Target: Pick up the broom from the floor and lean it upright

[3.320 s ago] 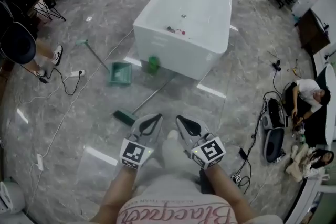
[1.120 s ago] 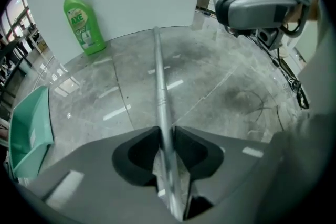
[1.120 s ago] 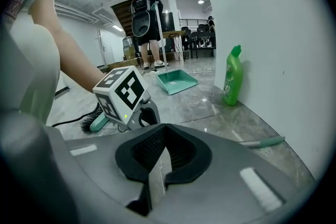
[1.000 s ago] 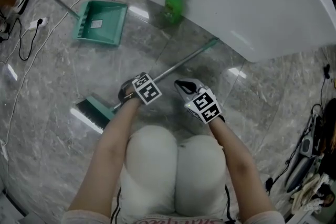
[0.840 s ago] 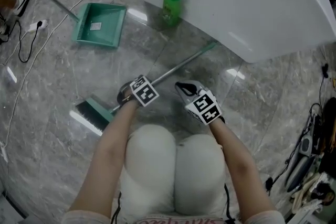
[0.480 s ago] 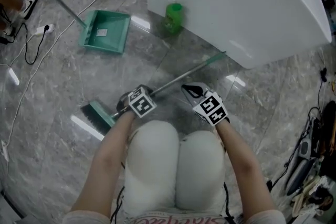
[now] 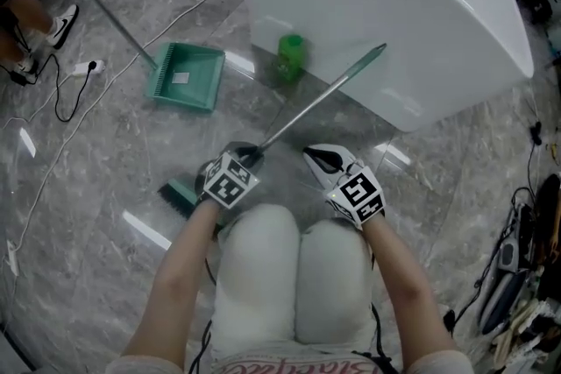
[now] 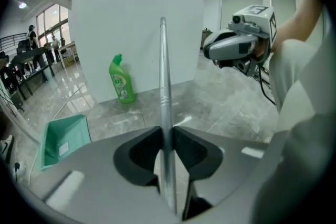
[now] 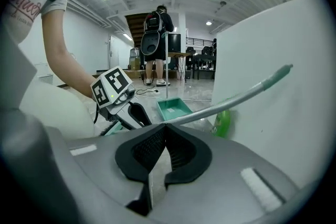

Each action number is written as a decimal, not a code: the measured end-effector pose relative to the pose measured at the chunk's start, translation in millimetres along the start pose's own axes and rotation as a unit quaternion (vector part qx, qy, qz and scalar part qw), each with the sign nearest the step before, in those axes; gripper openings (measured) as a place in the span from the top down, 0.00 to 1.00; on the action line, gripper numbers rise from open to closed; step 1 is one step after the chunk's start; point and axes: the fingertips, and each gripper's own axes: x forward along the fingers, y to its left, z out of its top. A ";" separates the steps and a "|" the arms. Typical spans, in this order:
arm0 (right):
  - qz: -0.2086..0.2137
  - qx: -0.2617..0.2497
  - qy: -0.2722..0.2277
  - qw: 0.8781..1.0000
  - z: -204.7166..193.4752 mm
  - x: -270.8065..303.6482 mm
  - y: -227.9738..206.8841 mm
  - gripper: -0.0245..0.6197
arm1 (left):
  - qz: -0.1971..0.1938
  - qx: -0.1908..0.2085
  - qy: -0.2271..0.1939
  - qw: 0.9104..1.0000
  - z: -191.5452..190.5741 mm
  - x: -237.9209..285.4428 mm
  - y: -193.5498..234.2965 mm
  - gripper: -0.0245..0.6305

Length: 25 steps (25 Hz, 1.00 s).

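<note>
The broom has a green head [image 7: 182, 191] low by the floor and a long metal handle [image 7: 307, 105] with a green tip [image 7: 377, 53]. The handle slants up in front of the white tub. My left gripper [image 7: 247, 155] is shut on the handle near the head end. In the left gripper view both pads press the metal handle [image 8: 164, 86] inside the left gripper [image 8: 167, 131]. My right gripper [image 7: 320, 156] hangs just right of the handle, shut and holding nothing. In the right gripper view the handle [image 9: 236, 97] passes beyond the right gripper [image 9: 164, 134].
A white bathtub [image 7: 394, 31] stands close ahead, with a green bottle [image 7: 290, 57] at its foot. A green dustpan [image 7: 186, 76] with a long handle lies to the left. Cables and a power strip [image 7: 88, 67] cross the floor at left. A person [image 9: 156, 39] stands far off.
Both grippers have risen. The left one closed on the broom's handle and raised it, so the far tip has come off the floor and stands in front of the tub.
</note>
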 end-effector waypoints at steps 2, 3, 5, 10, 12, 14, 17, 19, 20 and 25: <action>-0.010 -0.008 -0.013 1.000 14.3 -0.5 -5.1 0.96 | 0.008 0.004 -0.030 0.999 28.1 -5.4 3.9 0.83; -0.016 -0.010 -0.020 1.000 21.5 -1.1 -8.4 0.96 | 0.011 0.008 -0.046 0.999 42.8 -7.4 4.8 0.83; -0.029 -0.012 -0.034 0.999 36.4 -3.7 -14.7 0.96 | 0.016 0.014 -0.078 0.997 73.2 -11.7 4.9 0.83; -0.054 -0.018 -0.063 0.996 61.5 -18.2 -24.9 0.96 | 0.026 0.019 -0.167 0.985 141.4 -21.4 -3.1 0.84; -0.067 -0.018 -0.067 0.995 62.9 -25.7 -31.5 0.96 | 0.023 0.019 -0.189 0.982 165.1 -19.7 -7.1 0.84; -0.084 -0.015 -0.070 0.994 64.3 -33.9 -40.9 0.96 | 0.021 0.015 -0.205 0.978 188.4 -15.7 -9.4 0.84; -0.115 -0.002 -0.087 0.990 68.4 -47.7 -59.3 0.96 | 0.023 0.003 -0.228 0.973 221.2 -4.5 -8.1 0.84; -0.139 0.013 -0.098 0.985 68.5 -57.4 -72.6 0.96 | 0.030 -0.007 -0.236 0.971 240.2 5.9 -4.0 0.84; -0.151 0.022 -0.104 0.983 67.8 -62.3 -78.6 0.96 | 0.032 -0.012 -0.237 0.971 248.6 12.1 -1.9 0.84; -0.188 0.051 -0.119 0.974 58.6 -82.1 -95.3 0.96 | 0.035 -0.011 -0.236 0.971 280.2 46.5 -1.0 0.84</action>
